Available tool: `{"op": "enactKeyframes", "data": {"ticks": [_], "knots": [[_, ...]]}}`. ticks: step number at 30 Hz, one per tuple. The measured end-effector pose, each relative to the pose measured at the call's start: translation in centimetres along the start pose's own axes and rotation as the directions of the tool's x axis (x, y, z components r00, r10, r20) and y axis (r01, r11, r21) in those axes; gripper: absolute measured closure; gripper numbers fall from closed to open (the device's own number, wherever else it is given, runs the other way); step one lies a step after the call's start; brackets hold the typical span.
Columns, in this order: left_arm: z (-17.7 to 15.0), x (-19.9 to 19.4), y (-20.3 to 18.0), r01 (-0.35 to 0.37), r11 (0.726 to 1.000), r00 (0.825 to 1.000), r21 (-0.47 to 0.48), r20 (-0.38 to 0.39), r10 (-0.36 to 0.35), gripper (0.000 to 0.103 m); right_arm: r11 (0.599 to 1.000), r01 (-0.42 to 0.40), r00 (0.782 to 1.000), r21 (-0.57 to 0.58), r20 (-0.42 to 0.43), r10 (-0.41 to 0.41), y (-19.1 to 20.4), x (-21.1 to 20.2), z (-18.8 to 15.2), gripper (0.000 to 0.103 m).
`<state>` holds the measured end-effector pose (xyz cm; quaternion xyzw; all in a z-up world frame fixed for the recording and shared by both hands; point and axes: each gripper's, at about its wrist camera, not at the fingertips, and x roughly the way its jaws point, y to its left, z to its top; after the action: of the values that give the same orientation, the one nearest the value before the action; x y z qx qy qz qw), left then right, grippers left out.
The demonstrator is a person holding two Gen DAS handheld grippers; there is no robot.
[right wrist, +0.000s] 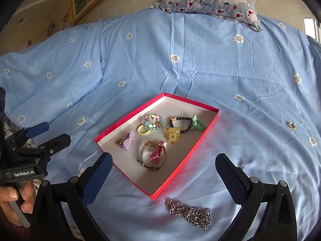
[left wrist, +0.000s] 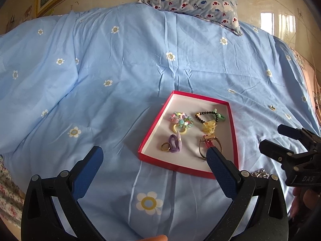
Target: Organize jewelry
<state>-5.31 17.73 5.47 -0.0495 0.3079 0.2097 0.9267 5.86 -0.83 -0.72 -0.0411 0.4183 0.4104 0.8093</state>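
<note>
Since the silver chain (right wrist: 188, 212) lies heaped on the bed just near of the red box (right wrist: 181, 166), the right gripper (right wrist: 163, 169), jaws wide and empty, should descend over the heap's thickest part. Left gripper (left wrist: 154, 160) likewise gapes empty; a small ring (right wrist: 292, 125) waits far right.

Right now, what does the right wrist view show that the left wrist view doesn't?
Only the right wrist view shows the whole silver chain lying on the bedspread near the red tray's corner. Only the left wrist view shows the window reflection on the wall. Both show the tray of jewelry, the small ring out on the bedspread, and both hand-held grippers, left and right, open.
</note>
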Motion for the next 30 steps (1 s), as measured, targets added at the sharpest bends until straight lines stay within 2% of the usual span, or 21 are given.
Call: {"op": "enactKeyframes", "data": {"ticks": [30], "knots": [[-0.9, -0.2, 0.2, -0.028, 1.0, 1.0, 0.007, -0.006, 0.028, 0.0, 0.999, -0.014, 1.0, -0.038, -0.012, 0.014, 1.6, 0.5, -0.9, 0.0]]}}
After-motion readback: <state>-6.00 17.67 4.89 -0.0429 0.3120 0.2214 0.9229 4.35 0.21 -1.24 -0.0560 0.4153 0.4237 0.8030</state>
